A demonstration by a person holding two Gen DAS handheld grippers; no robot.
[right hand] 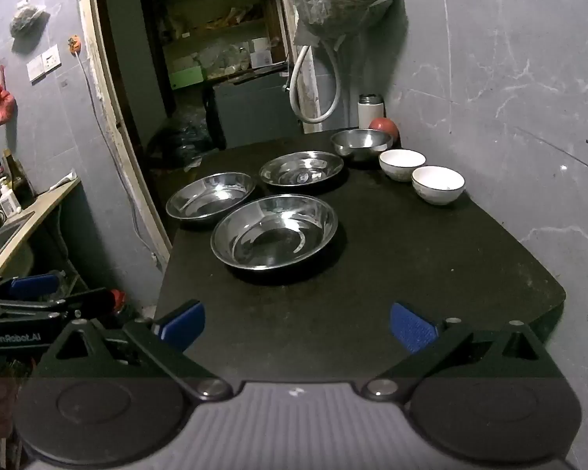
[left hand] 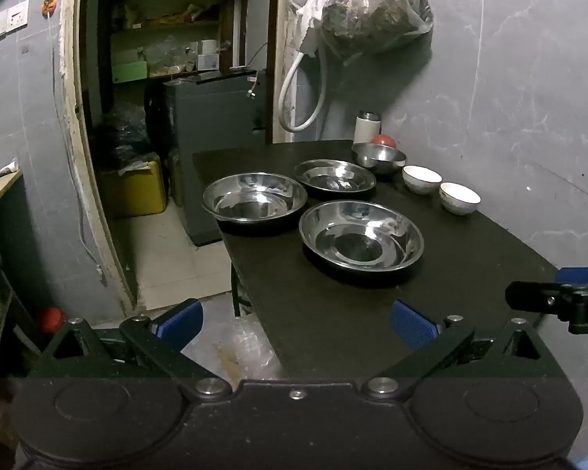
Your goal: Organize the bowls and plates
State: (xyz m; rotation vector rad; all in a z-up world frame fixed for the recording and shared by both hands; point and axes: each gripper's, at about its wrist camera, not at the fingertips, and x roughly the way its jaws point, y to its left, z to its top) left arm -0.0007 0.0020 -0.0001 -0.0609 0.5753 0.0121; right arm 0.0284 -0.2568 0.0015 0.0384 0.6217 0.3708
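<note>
Three shallow steel plates lie on a black table (left hand: 333, 321): a near one (left hand: 361, 235) (right hand: 274, 233), a left one (left hand: 254, 197) (right hand: 210, 196), a far one (left hand: 335, 175) (right hand: 302, 168). Behind them stands a steel bowl (left hand: 378, 156) (right hand: 361, 142). Two white bowls (left hand: 421, 179) (left hand: 460, 198) (right hand: 402, 163) (right hand: 438, 185) sit along the wall side. My left gripper (left hand: 297, 323) is open and empty over the table's near left edge. My right gripper (right hand: 297, 325) is open and empty above the near end, well short of the plates.
A white flask (left hand: 367, 127) and a red round object (left hand: 383, 140) stand at the far corner by the grey wall. A bag (left hand: 372, 11) and a hose (left hand: 302, 90) hang above. Left of the table is a doorway with shelves and a yellow container (left hand: 133, 186). A sink counter (right hand: 23, 215) lies far left.
</note>
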